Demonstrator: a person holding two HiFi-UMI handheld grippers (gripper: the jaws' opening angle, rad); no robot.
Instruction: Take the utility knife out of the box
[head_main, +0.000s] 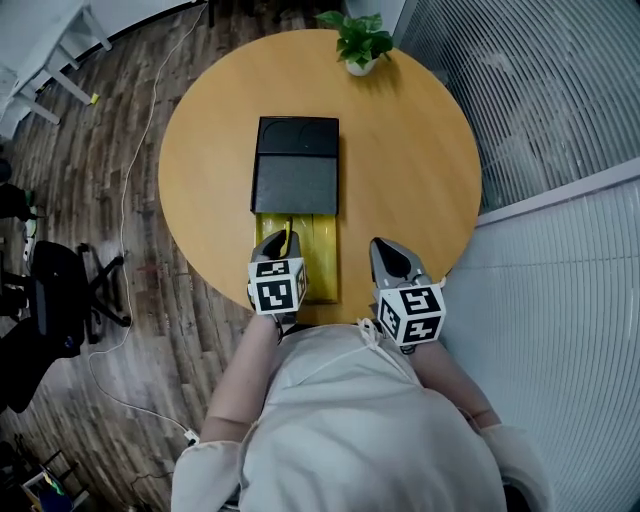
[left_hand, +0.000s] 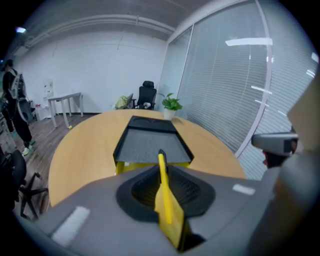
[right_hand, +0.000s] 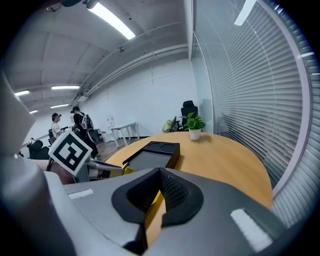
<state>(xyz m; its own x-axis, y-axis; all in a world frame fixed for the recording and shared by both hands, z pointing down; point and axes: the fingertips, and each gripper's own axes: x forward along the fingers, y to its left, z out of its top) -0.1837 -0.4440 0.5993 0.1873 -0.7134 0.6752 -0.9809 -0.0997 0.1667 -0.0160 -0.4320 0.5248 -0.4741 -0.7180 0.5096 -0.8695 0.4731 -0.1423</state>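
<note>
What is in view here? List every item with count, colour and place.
table: 1, round, light wood, centre.
box: 1, black upper part over a yellow lower part, middle of the table in front of the person.
potted plant: 1, green in a white pot, far edge of the table.
utility knife: 1, yellow, gripped in the left tool above the box's near end.
office chair: 1, black, on the floor left of the table.
blinds: white, along the wall right of the table.
left tool: 1, grey, shut on the knife.
right tool: 1, grey, jaws together and empty, over the table's near edge right of the box.
</note>
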